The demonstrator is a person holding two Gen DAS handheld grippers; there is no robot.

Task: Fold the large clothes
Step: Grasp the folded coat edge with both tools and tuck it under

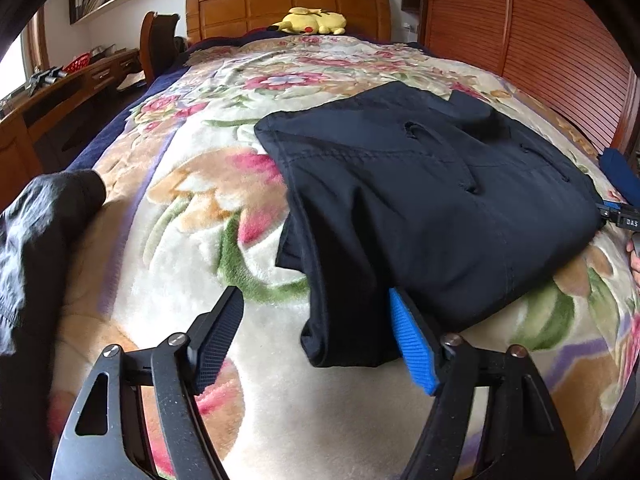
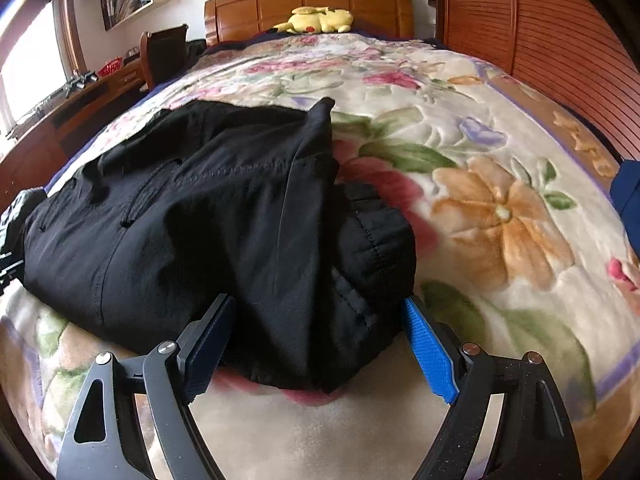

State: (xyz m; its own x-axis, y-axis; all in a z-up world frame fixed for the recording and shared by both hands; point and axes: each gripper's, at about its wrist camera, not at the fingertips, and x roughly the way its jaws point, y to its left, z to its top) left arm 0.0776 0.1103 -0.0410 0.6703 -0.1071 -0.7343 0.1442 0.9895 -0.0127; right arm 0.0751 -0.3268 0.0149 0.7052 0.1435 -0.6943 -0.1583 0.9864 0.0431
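Observation:
A dark navy, almost black garment [image 1: 420,200] lies folded in a thick bundle on the floral blanket [image 1: 208,184]. It also shows in the right wrist view [image 2: 192,232]. My left gripper [image 1: 316,300] is open; a loose near corner of the garment hangs between its jaws, against the blue pad. My right gripper [image 2: 320,308] is open, with the garment's near right corner, showing a quilted cuff, lying between its jaws. The right gripper's tip [image 1: 616,216] shows at the garment's far right edge in the left wrist view.
A second dark garment [image 1: 36,240] lies at the left of the blanket. A yellow plush toy [image 1: 312,22] rests by the wooden headboard [image 1: 288,4]. A desk [image 1: 60,92] and chair stand left of the bed; a slatted wooden wardrobe [image 1: 552,40] stands right.

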